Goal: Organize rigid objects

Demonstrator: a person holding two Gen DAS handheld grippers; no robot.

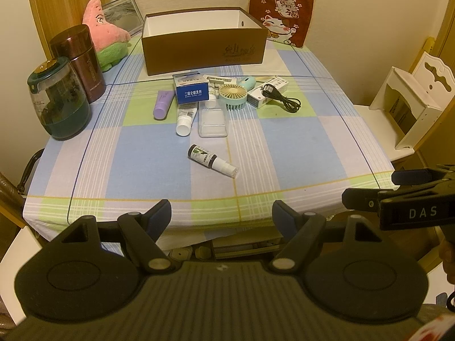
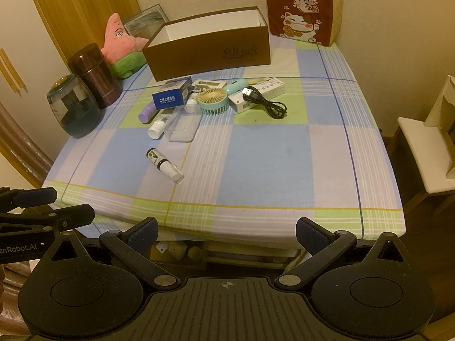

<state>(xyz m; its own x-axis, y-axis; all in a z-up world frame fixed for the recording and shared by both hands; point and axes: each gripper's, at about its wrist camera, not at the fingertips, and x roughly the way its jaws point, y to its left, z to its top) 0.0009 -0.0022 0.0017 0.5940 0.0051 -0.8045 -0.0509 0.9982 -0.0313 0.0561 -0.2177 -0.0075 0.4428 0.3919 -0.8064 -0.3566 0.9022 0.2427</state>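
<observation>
Both our grippers, left gripper (image 1: 221,213) and right gripper (image 2: 226,231), spread wide, empty; spray bottle (image 1: 212,160) looks light, slick; we'd pinch mid-body.

"What colours were on the tablecloth (image 1: 284,142)?"

"Blue, green and pale purple squares, with white stripes and thin yellow and dark blue lines."

"And the box (image 1: 203,54)?"

"Brown outside, white inside. The small box (image 1: 189,91) was blue and white with white letters."

"The little fan (image 1: 233,95)?"

"Mint green with a cream middle. The tube (image 1: 163,104) was purple. The cable (image 1: 284,98) was black."

"The spray bottle (image 1: 212,160)?"

"A black and white label, with a clear cap."

"The soft toy (image 1: 108,32)?"

"Pink on top, green below. The flask (image 1: 79,62) was shiny dark red. The cushion (image 1: 281,14) was dark red with a white cat."

"The gripper pads (image 1: 162,213)?"

"Dark blue, on black arms."
</observation>
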